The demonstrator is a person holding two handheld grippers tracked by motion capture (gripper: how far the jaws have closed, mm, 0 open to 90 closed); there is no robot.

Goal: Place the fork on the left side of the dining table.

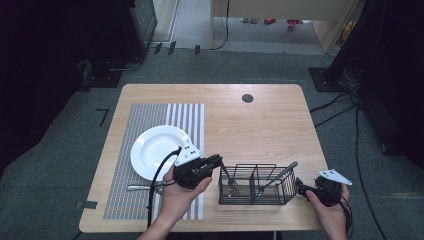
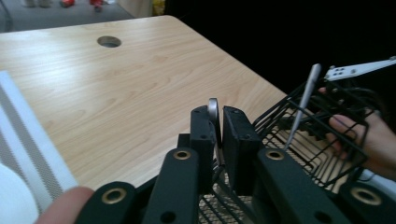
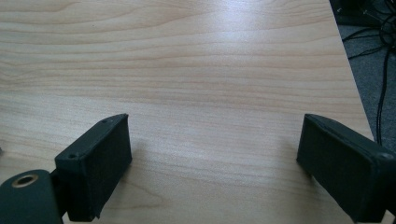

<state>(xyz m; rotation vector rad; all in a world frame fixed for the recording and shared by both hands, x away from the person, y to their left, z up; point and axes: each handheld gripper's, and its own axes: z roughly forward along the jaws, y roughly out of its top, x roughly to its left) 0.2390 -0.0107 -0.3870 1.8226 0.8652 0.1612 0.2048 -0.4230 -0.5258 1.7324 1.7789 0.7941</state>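
- The metal utensil (image 2: 214, 112) stands in the left part of the black wire basket (image 1: 255, 186), near the front edge of the wooden table (image 1: 260, 120). Its handle end rises between the jaws of the left gripper (image 2: 218, 122).
- The left gripper (image 1: 216, 161) is clamped on this handle; in the left gripper view the two black pads press on the thin metal from both sides, close to its rounded tip.
- I cannot tell if it is a fork, a spoon or a knife, because the lower end is hidden inside the basket.
- A second utensil (image 1: 278, 177) leans in the right part of the basket, with its handle pointing up and to the right.
- The right gripper (image 1: 303, 188) rests just beside the right end of the basket, and its jaws stand wide apart with only bare table between them.
- I judge the utensil to be light, stiff and not fragile, but smooth metal can be slippery, so it may turn or slide in the pads.
- A hold a little lower on the flat of the handle would probably be safer than the tip.
- A white plate (image 1: 159, 150) lies on a striped mat (image 1: 150, 112) at the left, and another utensil (image 1: 142, 187) lies just in front of the plate.
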